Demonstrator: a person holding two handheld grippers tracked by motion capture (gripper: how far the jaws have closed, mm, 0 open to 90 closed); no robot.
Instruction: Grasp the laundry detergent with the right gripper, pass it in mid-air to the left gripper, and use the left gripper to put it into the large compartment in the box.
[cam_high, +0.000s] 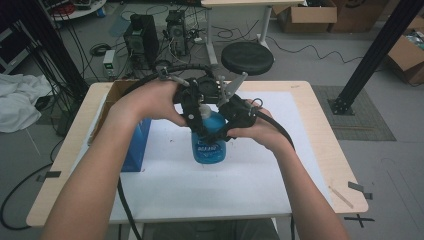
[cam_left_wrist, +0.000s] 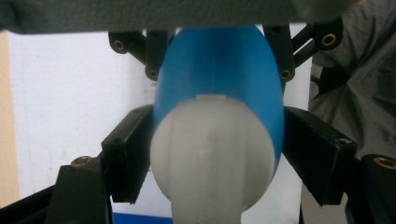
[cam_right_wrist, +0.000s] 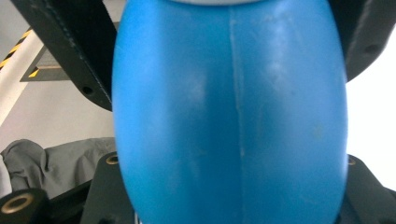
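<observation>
- Table (cam_high: 320, 150) with a white sheet is seen from above; a blue box (cam_high: 136, 145) and a brown cardboard box (cam_high: 112, 95) are placed at its left side.
- Left gripper (cam_high: 196, 114) is held at the top of a blue bottle (cam_high: 209, 142); in the left gripper view its black jaws are set around the white cap (cam_left_wrist: 212, 154), touching or nearly touching it, and a firm clamp cannot be confirmed.
- Blue bottle is kept upright near the middle of the sheet.
- Right gripper (cam_high: 231, 129) is clamped on the bottle's rounded blue body (cam_right_wrist: 229, 116), which is pressed between the jaws in the right gripper view.
- Risk is judged as follows: the smooth, curved cap could slip out from between the left jaws, the bottle could be twisted within the right grip, and liquid could be spilled if the cap is loosened while the bottle is tilted.
</observation>
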